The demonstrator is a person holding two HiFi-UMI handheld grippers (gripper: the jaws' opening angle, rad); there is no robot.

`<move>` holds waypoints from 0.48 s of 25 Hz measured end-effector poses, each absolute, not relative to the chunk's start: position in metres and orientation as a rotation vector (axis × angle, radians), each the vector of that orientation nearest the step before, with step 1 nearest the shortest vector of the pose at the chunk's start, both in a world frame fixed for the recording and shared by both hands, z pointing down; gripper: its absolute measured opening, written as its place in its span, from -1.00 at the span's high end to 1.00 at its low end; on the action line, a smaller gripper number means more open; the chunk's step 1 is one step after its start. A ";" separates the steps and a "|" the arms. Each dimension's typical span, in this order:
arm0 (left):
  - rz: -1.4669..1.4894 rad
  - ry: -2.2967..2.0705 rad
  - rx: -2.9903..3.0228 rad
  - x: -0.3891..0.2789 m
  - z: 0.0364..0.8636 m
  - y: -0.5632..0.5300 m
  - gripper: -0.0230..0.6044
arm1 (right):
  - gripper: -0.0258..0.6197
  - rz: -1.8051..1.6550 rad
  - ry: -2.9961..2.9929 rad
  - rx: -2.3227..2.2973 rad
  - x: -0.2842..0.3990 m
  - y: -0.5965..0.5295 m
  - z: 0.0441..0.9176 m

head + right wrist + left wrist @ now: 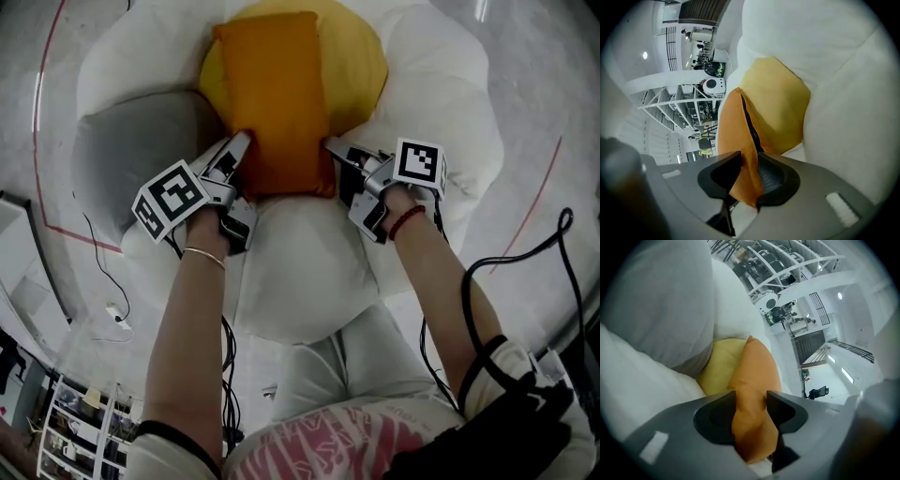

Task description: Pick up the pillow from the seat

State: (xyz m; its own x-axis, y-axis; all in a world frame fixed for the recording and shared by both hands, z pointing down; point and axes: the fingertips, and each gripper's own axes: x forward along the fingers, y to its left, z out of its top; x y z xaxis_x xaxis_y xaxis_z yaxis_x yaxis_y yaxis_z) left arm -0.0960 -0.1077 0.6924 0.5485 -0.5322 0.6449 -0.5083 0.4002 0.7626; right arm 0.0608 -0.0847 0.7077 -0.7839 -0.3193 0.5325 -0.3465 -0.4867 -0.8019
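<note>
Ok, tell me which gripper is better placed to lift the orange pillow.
Left, marginally. The left gripper has a thick fold of the pillow filling its jaws; the right gripper pinches only a thin corner edge. Lifting with both looks safest.

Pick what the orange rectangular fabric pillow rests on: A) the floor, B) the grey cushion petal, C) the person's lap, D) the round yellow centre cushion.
D: the orange rectangular fabric pillow lies on the round yellow centre cushion of the white petal-shaped seat, with the left gripper and right gripper clamped on its two near corners.
</note>
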 end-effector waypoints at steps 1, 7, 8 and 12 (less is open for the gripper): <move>-0.024 -1.058 1.229 -0.093 0.689 -0.108 0.25 | 0.57 2.477 -1.602 1.038 0.060 -0.086 0.705; 0.016 -1.037 1.345 -0.083 0.641 -0.111 0.41 | 0.78 2.332 -1.690 1.062 0.057 -0.099 0.670; 0.006 -1.036 1.363 -0.087 0.624 -0.107 0.41 | 0.80 2.327 -1.712 1.050 0.051 -0.097 0.654; -0.034 -1.062 1.384 -0.115 0.560 -0.075 0.44 | 0.81 2.275 -1.843 0.979 0.020 -0.074 0.583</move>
State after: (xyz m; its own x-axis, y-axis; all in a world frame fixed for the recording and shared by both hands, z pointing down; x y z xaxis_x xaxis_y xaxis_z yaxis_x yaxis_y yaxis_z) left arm -0.1154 -0.0747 0.5602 0.5653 -0.5851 0.5815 -0.5471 0.2617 0.7951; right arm 0.0201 -0.0741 0.5826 -0.7974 -0.3384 0.4996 -0.4186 -0.2862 -0.8619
